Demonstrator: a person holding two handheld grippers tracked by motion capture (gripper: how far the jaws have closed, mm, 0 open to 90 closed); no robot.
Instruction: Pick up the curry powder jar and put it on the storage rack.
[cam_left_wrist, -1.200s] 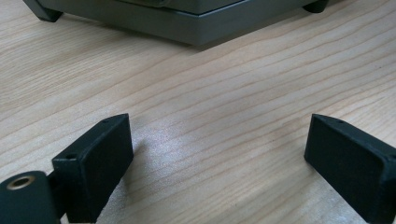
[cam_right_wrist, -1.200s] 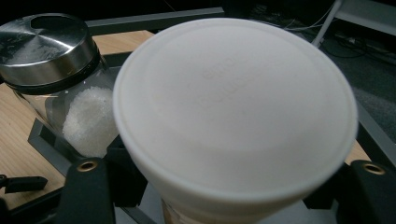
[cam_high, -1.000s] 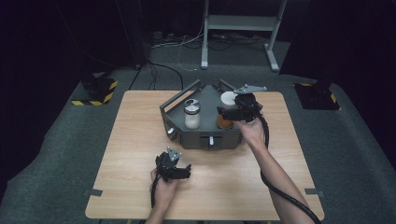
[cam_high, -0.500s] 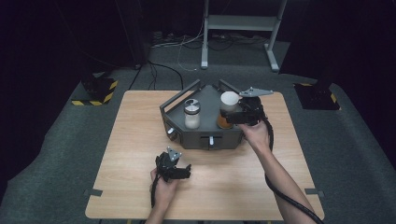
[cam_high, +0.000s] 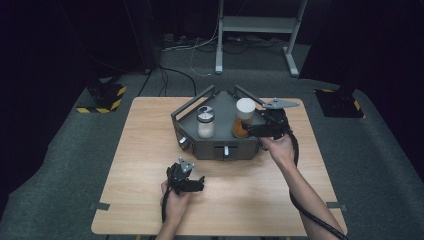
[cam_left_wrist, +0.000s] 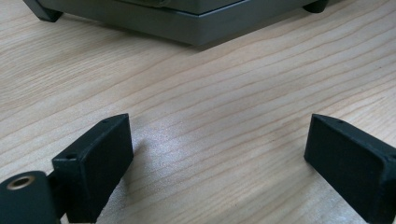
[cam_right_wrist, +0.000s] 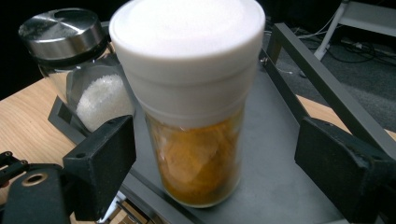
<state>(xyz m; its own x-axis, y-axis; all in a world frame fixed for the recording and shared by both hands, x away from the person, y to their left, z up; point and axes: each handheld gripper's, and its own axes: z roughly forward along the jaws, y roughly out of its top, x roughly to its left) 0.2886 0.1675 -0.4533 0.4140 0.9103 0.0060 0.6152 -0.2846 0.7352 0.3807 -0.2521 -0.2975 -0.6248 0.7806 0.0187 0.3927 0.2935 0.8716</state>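
1. Left gripper (cam_high: 197, 182) sits low over the table (cam_high: 150, 150) near the front edge, jaws spread with only bare wood between them. It looks parked: nothing in reach, well apart from the rack.
2. In the left gripper view the rack's (cam_left_wrist: 196, 28) grey base edge lies farther off across the wood, no contact.
3. Grey metal rack (cam_high: 200, 147) stands mid-table, a wedge-shaped tray with raised side rails and small knobs on its front face. The rails probably keep the jars from sliding off.
4. Right gripper (cam_high: 250, 128) reaches in from the rack's right side. Its jaws have just been opening and now stand wide on either side of the orange jar (cam_right_wrist: 198, 154), pads clear of the glass on both sides. Not pinching.
5. The orange jar stands upright on the rack's floor, right half, white cap (cam_right_wrist: 187, 51) on. Clear wall, yellow-orange contents, looks like spice or dried pieces; can't tell which.
6. Judgement: either the jar is freshly set down or a grasp is lined up. The jaws bracket the body below the cap, a sensible grip height.
7. Salt jar (cam_right_wrist: 88, 93) stands behind and to the left, steel lid, white crystals roughly half full. Near the orange jar, not touching as far as visible.
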